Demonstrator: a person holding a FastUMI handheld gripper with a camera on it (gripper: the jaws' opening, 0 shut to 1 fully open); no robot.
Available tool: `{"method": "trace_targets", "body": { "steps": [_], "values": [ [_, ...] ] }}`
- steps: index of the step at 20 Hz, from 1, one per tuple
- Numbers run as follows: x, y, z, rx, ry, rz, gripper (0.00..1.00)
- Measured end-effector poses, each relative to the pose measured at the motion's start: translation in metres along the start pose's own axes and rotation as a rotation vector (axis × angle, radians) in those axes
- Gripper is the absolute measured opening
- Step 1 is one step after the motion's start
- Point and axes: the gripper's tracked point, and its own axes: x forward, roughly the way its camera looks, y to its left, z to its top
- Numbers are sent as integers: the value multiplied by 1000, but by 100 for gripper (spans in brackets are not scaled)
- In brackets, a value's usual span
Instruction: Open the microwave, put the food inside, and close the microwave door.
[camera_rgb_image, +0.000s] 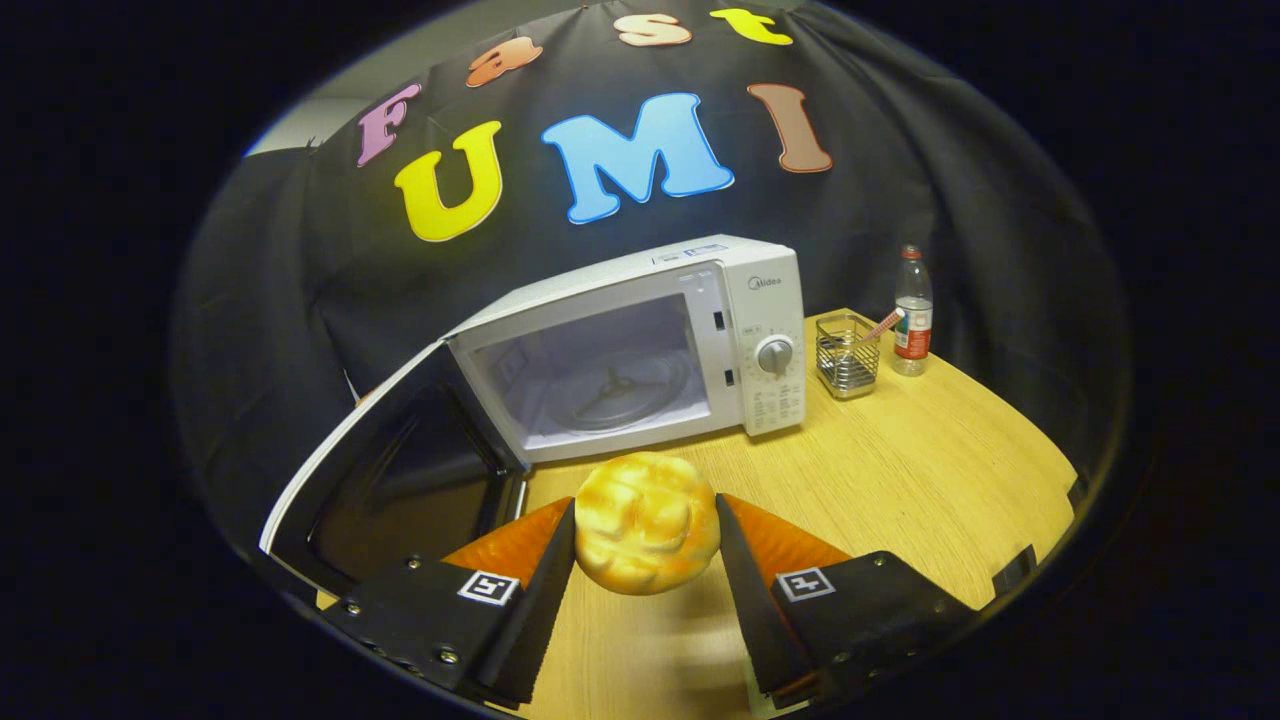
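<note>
A round golden bun (647, 521) sits between my two fingers, and both press on its sides; my gripper (646, 530) is shut on it, held above the wooden table (900, 480). Beyond the bun stands a white microwave (640, 345) with its door (390, 480) swung wide open to the left. Its cavity shows a glass turntable (620, 388) with nothing on it. The control panel with a round dial (775, 355) is on the microwave's right side.
To the right of the microwave stand a wire mesh holder (847, 355) with a straw in it and a plastic bottle (912, 312). The open door juts out over the table's left front.
</note>
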Motion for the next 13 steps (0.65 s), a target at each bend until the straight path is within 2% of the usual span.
{"method": "trace_targets", "body": {
  "steps": [13],
  "values": [
    [88, 38, 40, 97, -109, 90, 78]
  ]
}}
